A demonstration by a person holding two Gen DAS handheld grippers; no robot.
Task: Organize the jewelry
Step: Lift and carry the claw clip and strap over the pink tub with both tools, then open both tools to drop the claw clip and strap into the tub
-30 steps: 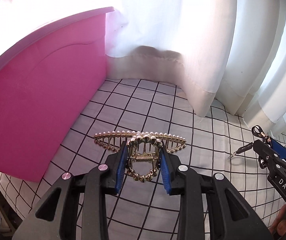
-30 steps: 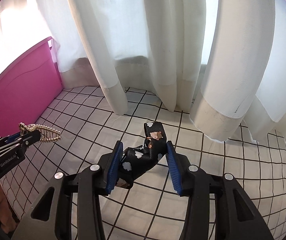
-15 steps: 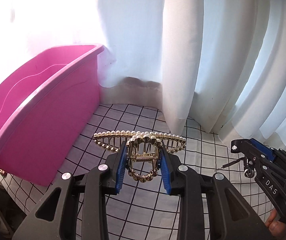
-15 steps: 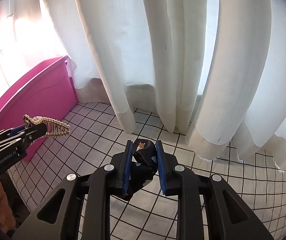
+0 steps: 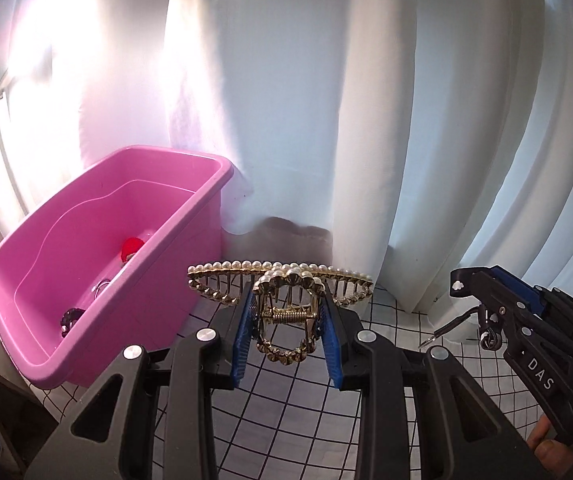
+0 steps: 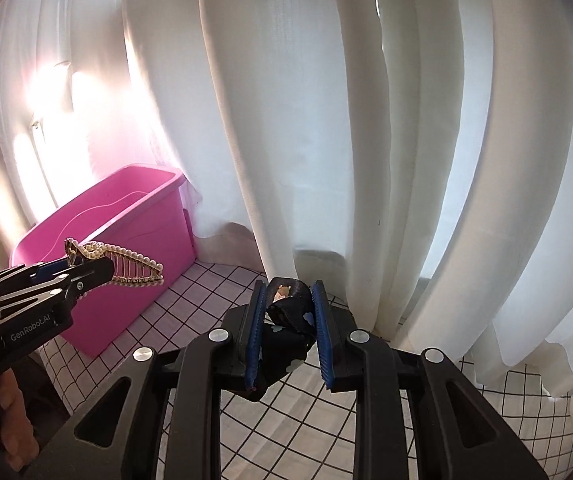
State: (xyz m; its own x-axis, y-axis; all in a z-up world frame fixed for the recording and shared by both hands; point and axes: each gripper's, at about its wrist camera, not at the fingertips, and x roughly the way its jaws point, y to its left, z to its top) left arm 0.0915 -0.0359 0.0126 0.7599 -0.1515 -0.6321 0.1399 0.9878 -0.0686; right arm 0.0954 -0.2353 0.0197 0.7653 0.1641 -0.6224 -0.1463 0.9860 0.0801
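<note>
Left gripper [image 5: 286, 332] clamped on a gold hair claw clip [image 5: 282, 292] with a pearl-lined top edge, blue pads pressing the clip's handle loops from both sides, spring visible between them; clip is held in the air above the white grid-pattern cloth [image 5: 294, 396], toothed part pointing away from the camera. Right gripper [image 6: 288, 332] clenched on a dark fabric hair bow [image 6: 286, 328] with small pale flower prints, bunched up between the blue pads, a loop sticking out above the tips and a tail hanging below; also off the cloth. Pink plastic bin [image 5: 190, 248] stands on the cloth to the left of both grippers, against the white curtain [image 5: 326, 120]; inside it a red pompom-like item [image 5: 131, 247], a dark hair piece [image 5: 71, 316] and something thin and metallic, too small to tell. From the right wrist view the left gripper shows at left edge with the clip in front of the bin's near wall, a hand [image 6: 10, 420] holding its grip. From the left wrist view the right gripper shows at right edge, a thin metal clip end poking out below its tip, fingers [image 5: 546, 446] at the bottom corner
</note>
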